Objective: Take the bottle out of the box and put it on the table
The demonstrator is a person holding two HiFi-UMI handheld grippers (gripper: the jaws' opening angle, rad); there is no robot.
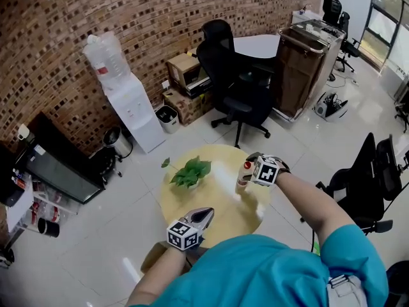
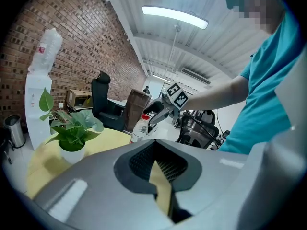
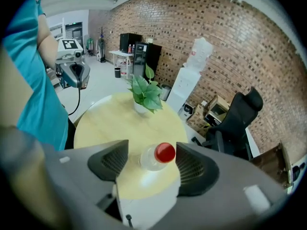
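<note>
Round yellow tabletop; clear bottle with red cap stands upright on it near the right edge, right of the potted plant and apart from it; right gripper angled down over the bottle, jaws spread wide, bottle neck and cap between the pads, a gap showing on the left pad's side in the right gripper view; left gripper at the near edge of the tabletop, roughly level, pads pressed together with only a thin slit, nothing between them; well apart from the bottle
</note>
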